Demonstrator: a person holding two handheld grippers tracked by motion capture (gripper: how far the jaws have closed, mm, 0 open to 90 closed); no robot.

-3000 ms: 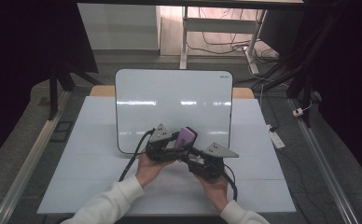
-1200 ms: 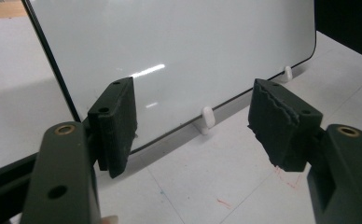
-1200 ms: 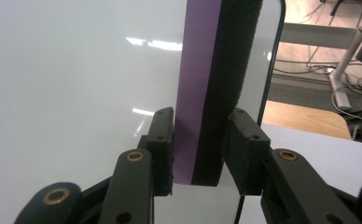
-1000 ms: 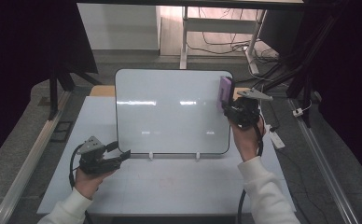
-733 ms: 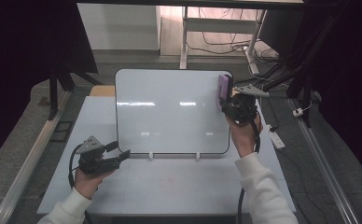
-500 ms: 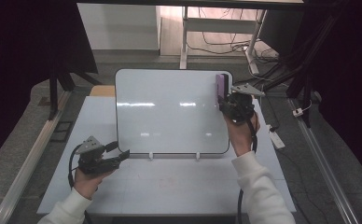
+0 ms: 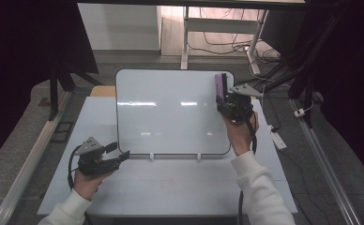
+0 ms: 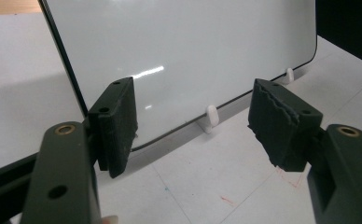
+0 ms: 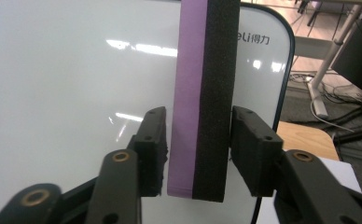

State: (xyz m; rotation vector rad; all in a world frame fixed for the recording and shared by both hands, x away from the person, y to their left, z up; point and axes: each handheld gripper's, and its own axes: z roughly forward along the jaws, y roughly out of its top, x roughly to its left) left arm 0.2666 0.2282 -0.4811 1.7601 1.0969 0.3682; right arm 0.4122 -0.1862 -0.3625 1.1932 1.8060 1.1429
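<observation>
- The right gripper point(image 7: 223, 96) is up at the whiteboard's point(image 7: 170, 112) top right corner, and its jaws have just been opening.
- The purple and black eraser point(image 9: 202, 98) stands between them, with small gaps on both sides.
- The left gripper point(image 7: 119, 155) rests low by the board's bottom left corner, jaws apart, holding nothing.

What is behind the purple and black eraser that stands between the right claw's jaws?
Behind the eraser is the whiteboard, its surface clean where visible, with a printed logo at the top corner. The strip of board directly behind the eraser is covered, so any marks there cannot be seen.
</observation>
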